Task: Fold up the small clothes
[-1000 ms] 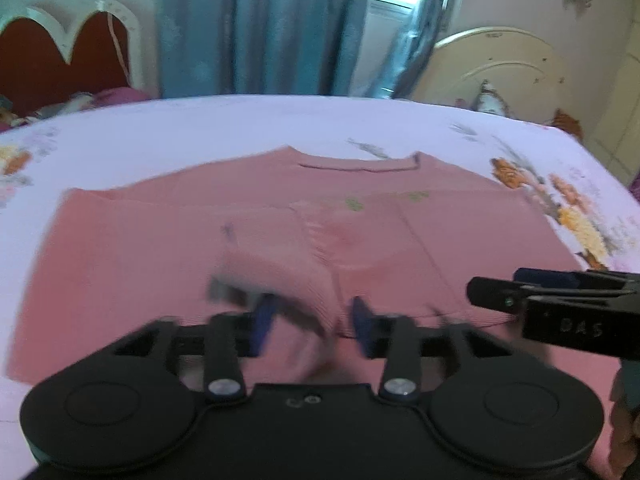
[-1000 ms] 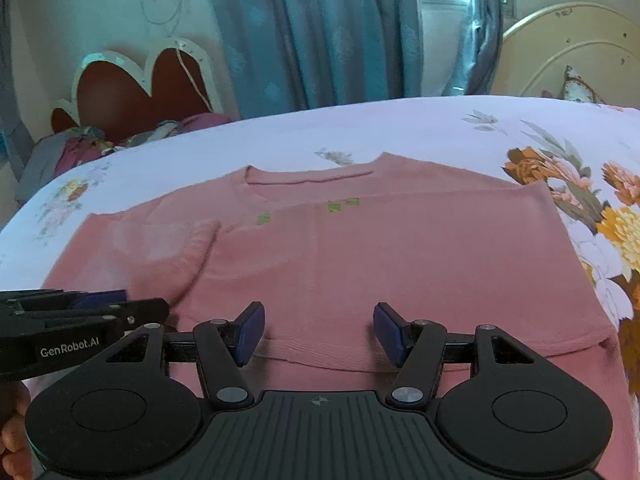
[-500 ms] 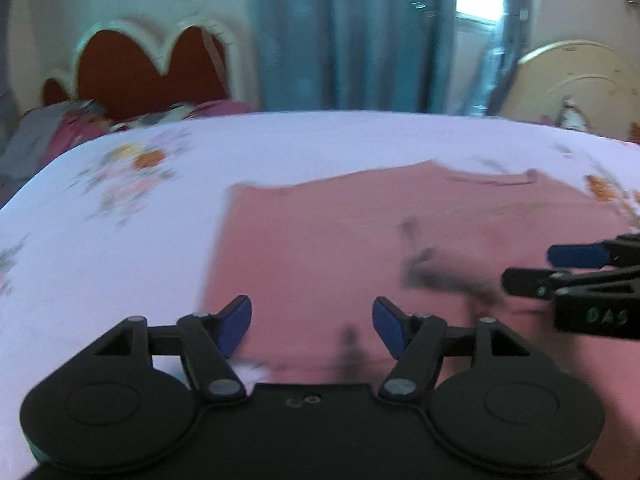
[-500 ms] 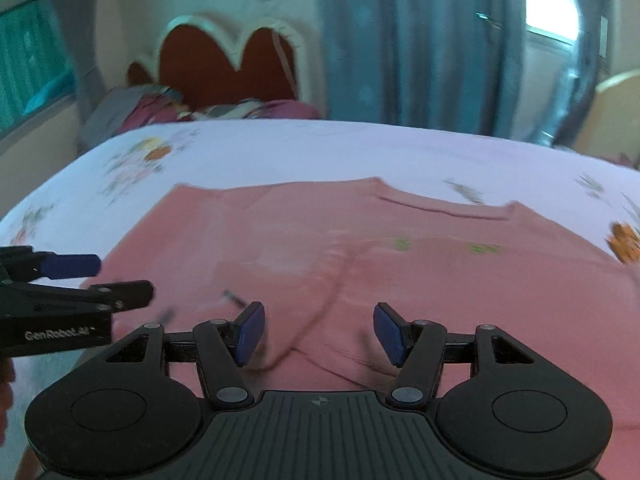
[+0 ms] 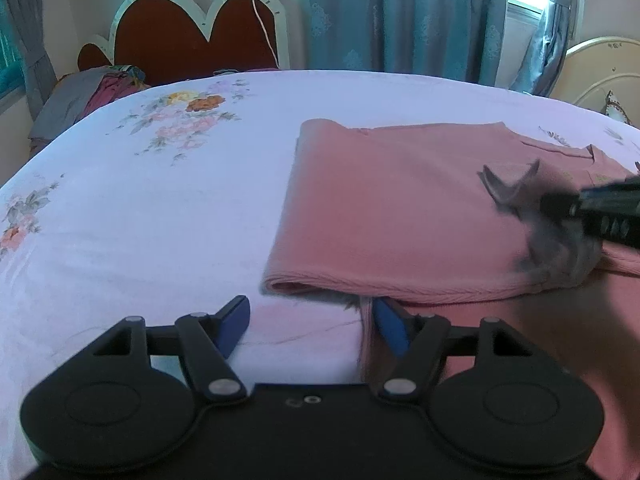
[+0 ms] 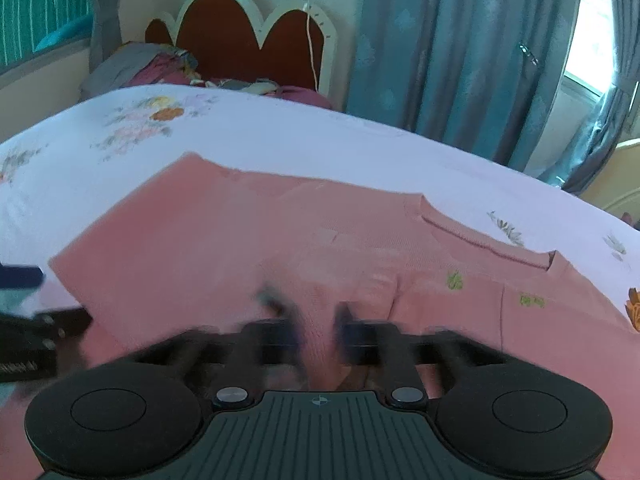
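Note:
A pink sweater (image 5: 400, 216) lies flat on the white flowered bedsheet (image 5: 160, 220), neckline (image 6: 480, 240) toward the far right. Its left side (image 5: 288, 216) is a doubled-over fold. My left gripper (image 5: 312, 320) hovers at the near left corner of the hem. Its jaws are opening, with mostly bare sheet between the blue pads (image 5: 236, 318) and the cloth edge beside the right one. My right gripper (image 6: 320, 330) is blurred. Its jaws are closing on a raised ridge of sweater fabric near the front middle. It also shows blurred as the right gripper (image 5: 512, 196) in the left wrist view.
A red headboard (image 5: 192, 36) with a white scalloped rim and a heap of clothes (image 5: 100, 88) stand at the far left of the bed. Blue curtains (image 6: 440, 48) hang behind. A cream headboard (image 5: 600, 68) is at the far right. The left gripper (image 6: 52, 300) reaches in at the left edge.
Both grippers have swung to the sweater's left part. The right gripper's jaws went from wide apart to pinched on a ridge of pink cloth. The left gripper stayed open.

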Demonstrator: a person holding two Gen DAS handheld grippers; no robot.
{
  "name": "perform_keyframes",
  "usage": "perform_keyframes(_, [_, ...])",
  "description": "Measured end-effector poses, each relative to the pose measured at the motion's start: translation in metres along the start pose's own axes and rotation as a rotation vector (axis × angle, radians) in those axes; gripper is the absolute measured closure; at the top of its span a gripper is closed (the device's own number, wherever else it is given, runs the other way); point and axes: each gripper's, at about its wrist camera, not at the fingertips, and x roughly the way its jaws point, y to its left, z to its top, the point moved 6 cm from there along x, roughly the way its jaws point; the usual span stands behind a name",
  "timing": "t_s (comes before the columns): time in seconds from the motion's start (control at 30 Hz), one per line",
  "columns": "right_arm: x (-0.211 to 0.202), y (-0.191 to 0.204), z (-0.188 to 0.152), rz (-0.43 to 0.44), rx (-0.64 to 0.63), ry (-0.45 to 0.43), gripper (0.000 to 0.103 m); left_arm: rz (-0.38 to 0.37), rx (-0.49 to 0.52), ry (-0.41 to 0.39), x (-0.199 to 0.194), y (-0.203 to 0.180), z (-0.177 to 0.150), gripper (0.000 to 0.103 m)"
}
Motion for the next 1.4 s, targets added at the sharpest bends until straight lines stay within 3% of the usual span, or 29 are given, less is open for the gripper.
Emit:
perform_keyframes(0.17, [-0.033,-0.043,0.022,-0.05,0.102,-0.096,0.09,0.001,0.005,-0.016,0.003,-0.005,0.0,0.034])
perform_keyframes(0.2, [-0.04,-0.054,0.023,-0.071,0.116,-0.109,0.097,-0.002,0.003,-0.019,0.003,-0.006,0.002,0.034])
perform_keyframes(0.27, [-0.053,-0.079,0.022,-0.101,0.156,-0.121,0.097,-0.005,0.004,-0.028,0.005,-0.009,0.003,0.036])
perform_keyframes(0.43, [-0.07,-0.129,-0.008,-0.179,0.252,-0.092,0.097,-0.012,-0.011,-0.058,0.01,-0.015,0.009,0.057])
perform_keyframes(0.5, [-0.069,-0.14,-0.026,-0.188,0.291,-0.05,0.097,-0.021,-0.006,-0.07,0.012,-0.018,0.01,0.075])
perform_keyframes(0.6, [-0.061,-0.154,-0.053,-0.223,0.333,0.006,0.097,-0.036,0.014,-0.077,0.012,-0.026,0.008,0.09])
perform_keyframes(0.83, [-0.078,-0.177,-0.078,-0.157,0.419,0.07,0.096,-0.033,0.057,-0.065,0.01,-0.027,0.005,0.09])
perform_keyframes(1.03, [-0.101,-0.194,-0.073,-0.164,0.495,0.023,0.094,-0.055,0.036,-0.038,0.0,-0.019,0.007,0.081])
perform_keyframes(1.07, [-0.099,-0.197,-0.072,-0.166,0.5,0.021,0.089,-0.059,0.027,-0.035,-0.003,-0.017,0.007,0.08])
perform_keyframes(1.1, [-0.097,-0.2,-0.069,-0.169,0.509,0.016,0.065,-0.063,0.017,-0.034,-0.007,-0.015,0.008,0.079])
perform_keyframes(1.13, [-0.095,-0.202,-0.067,-0.166,0.518,0.008,0.034,-0.064,0.006,-0.039,-0.011,-0.012,0.01,0.079])
perform_keyframes(1.17, [-0.094,-0.203,-0.064,-0.162,0.524,-0.008,0.029,-0.064,-0.003,-0.045,-0.016,-0.011,0.013,0.078])
perform_keyframes(1.33, [-0.062,-0.198,-0.052,-0.117,0.514,0.015,0.032,-0.072,-0.04,-0.061,-0.021,-0.006,0.033,0.076])
perform_keyframes(1.37, [-0.054,-0.199,-0.051,-0.113,0.519,0.028,0.036,-0.072,-0.045,-0.062,-0.018,-0.006,0.037,0.076])
perform_keyframes(1.4, [-0.046,-0.199,-0.05,-0.101,0.53,0.04,0.047,-0.076,-0.05,-0.061,-0.014,-0.007,0.044,0.076])
